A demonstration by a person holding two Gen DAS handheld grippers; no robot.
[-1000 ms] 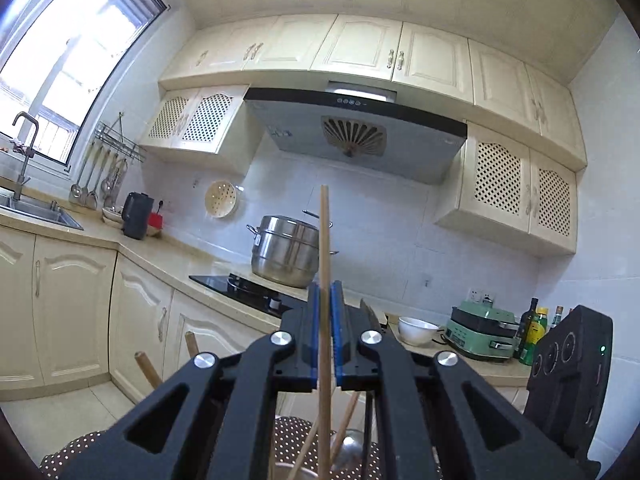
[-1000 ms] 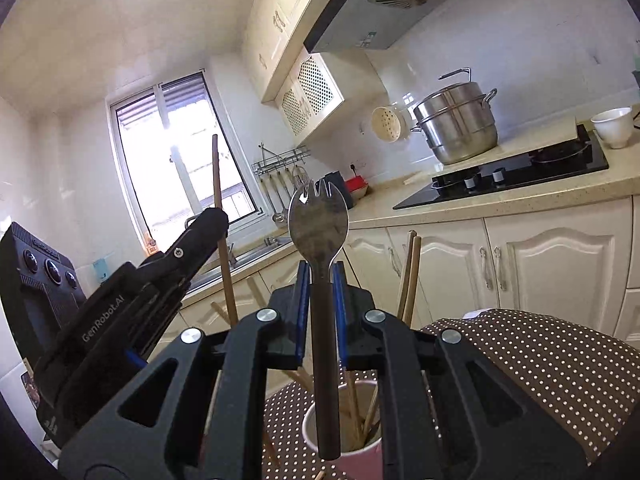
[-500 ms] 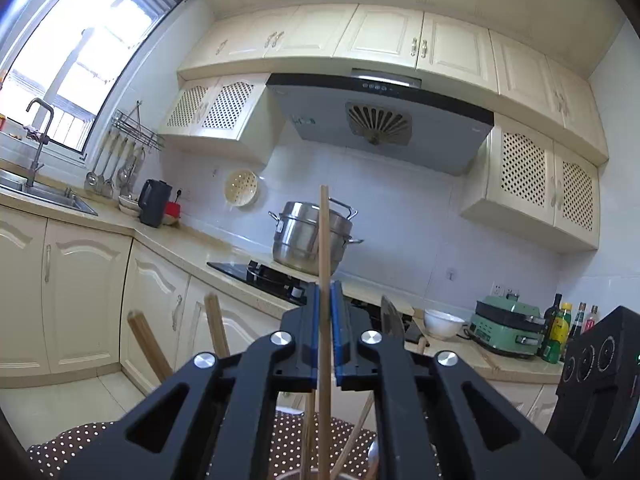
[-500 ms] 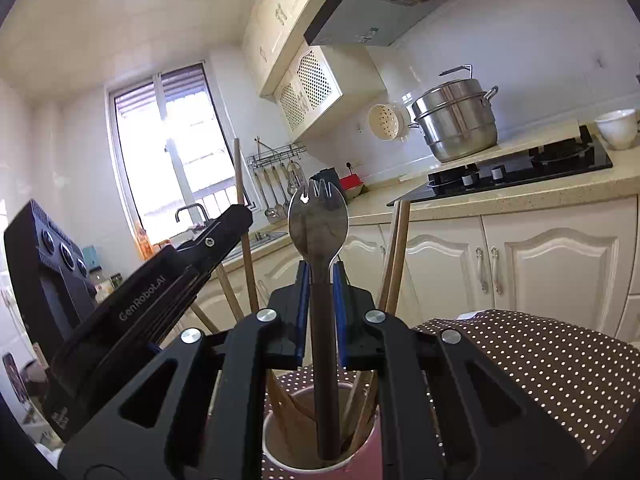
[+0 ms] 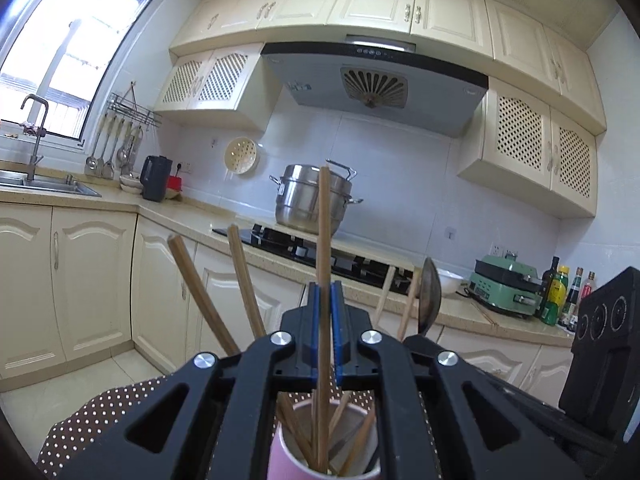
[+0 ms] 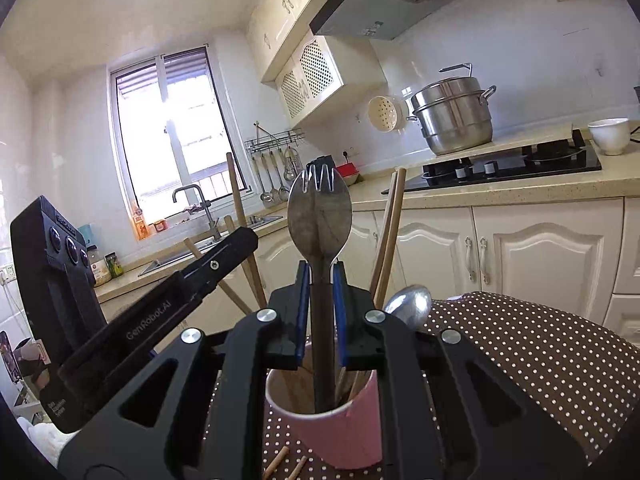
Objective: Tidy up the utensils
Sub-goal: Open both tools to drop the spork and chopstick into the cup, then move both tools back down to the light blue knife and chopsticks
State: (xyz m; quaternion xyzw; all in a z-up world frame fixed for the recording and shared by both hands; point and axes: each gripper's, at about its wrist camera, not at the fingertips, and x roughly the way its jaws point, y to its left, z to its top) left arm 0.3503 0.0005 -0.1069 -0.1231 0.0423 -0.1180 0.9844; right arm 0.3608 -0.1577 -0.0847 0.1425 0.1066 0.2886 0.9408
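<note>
Gripping chopstick (image 5: 323, 240) and spork (image 6: 319, 216) (over cup (image 6: 344, 436))

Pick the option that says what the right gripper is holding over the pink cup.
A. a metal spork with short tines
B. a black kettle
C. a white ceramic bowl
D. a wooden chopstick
A: in the right wrist view the right gripper pinches the dark handle of a metal spork with short tines between its blue pads, the handle's lower end reaching into the pink cup.
</note>
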